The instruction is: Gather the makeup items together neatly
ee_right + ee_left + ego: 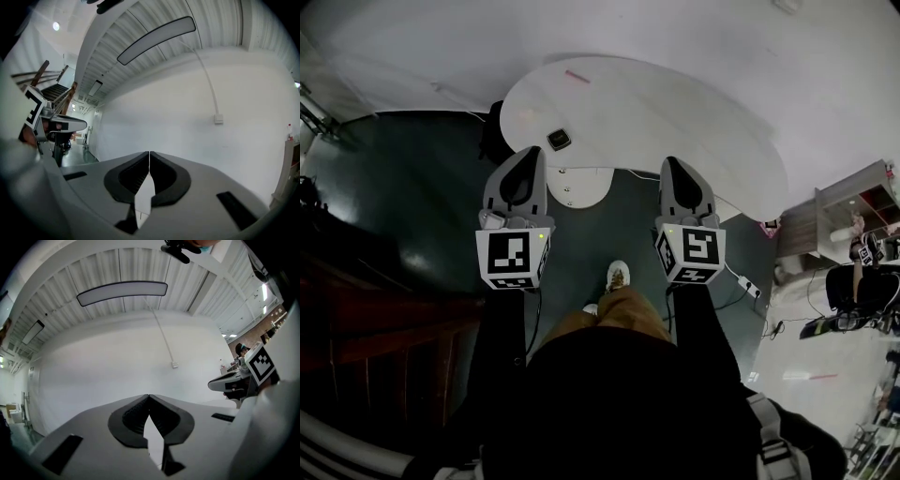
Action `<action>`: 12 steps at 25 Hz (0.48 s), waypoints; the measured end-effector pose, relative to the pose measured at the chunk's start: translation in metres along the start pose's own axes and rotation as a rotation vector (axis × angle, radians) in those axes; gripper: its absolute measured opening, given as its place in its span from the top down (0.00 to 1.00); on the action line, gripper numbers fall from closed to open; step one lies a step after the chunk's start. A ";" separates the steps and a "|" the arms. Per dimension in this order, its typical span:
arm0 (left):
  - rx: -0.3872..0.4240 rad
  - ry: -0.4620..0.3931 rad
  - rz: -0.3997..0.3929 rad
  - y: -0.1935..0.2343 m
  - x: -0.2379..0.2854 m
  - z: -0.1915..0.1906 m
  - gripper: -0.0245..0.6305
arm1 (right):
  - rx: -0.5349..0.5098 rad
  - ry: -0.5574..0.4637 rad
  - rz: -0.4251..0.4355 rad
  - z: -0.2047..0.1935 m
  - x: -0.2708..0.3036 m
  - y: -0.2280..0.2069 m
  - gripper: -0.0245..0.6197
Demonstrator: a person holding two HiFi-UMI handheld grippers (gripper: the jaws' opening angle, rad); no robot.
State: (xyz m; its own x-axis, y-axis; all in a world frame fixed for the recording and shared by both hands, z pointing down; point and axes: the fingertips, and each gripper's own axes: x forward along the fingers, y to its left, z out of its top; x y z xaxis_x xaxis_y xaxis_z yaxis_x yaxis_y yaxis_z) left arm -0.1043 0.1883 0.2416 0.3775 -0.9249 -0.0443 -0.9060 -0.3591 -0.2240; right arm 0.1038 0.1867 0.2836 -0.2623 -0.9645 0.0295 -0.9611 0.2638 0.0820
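Note:
A white rounded table (675, 122) stands ahead of me in the head view. On it lie a small dark square compact (558, 140) near the front left edge and a thin pink stick (577, 76) at the far side. My left gripper (530, 152) and right gripper (672, 162) are held side by side short of the table, above the dark floor. Both are shut with nothing between the jaws. The left gripper view (149, 396) and the right gripper view (149, 153) look up at a white wall and ceiling, and neither shows the table.
A white round base (578, 185) sits under the table's front edge. A power strip (748, 287) lies on the floor at the right, near a wooden shelf unit (844, 211). Dark wooden stairs (375, 309) are at the left. My shoe (618, 275) is below.

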 end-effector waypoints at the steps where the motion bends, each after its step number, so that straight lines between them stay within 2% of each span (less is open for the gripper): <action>1: 0.001 0.000 0.000 0.002 0.005 -0.001 0.94 | -0.002 0.001 0.004 -0.001 0.006 0.000 0.92; 12: 0.004 0.037 0.066 0.038 0.075 -0.036 0.94 | 0.018 0.004 0.094 -0.027 0.107 -0.009 0.92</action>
State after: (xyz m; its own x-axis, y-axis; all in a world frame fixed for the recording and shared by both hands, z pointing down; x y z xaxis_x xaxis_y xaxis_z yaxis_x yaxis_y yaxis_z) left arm -0.1173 0.1010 0.2646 0.3093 -0.9507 -0.0233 -0.9280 -0.2963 -0.2259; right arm 0.0865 0.0809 0.3133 -0.3510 -0.9355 0.0398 -0.9337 0.3529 0.0604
